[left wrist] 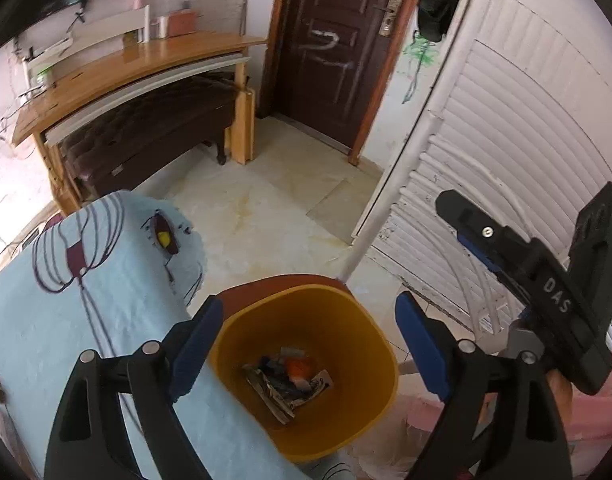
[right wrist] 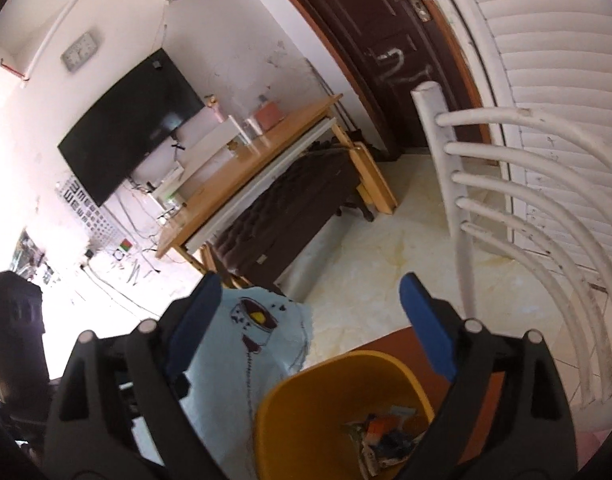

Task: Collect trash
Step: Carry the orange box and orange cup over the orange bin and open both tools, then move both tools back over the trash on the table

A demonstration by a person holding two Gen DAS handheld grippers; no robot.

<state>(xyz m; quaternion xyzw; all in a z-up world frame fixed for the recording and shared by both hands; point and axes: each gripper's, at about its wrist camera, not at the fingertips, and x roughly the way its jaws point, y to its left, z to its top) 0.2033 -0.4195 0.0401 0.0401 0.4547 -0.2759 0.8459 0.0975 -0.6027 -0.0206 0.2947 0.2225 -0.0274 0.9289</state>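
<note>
Two hand-held grippers above the yellow bin (left wrist: 306,364), both wide open, nothing held.
Trash (left wrist: 288,378) lies crumpled at the bin's bottom. Left hand-held gripper (left wrist: 310,344) straddles the rim; right hand-held gripper (right wrist: 310,328) hovers beside the blue cloth (left wrist: 86,280). Advice: lift clear without knocking the rim.

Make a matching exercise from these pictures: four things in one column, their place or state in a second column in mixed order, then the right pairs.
Things
1. crumpled paper and wrapper trash
2. round yellow plastic bin
3. left gripper
4. light blue patterned cloth

Place or state
A. covers the surface left of the bin
B. lies at the bottom of the bin
C. jaws open, nothing between them
D. stands on a brown seat

Pairs: 1-B, 2-D, 3-C, 4-A
</note>
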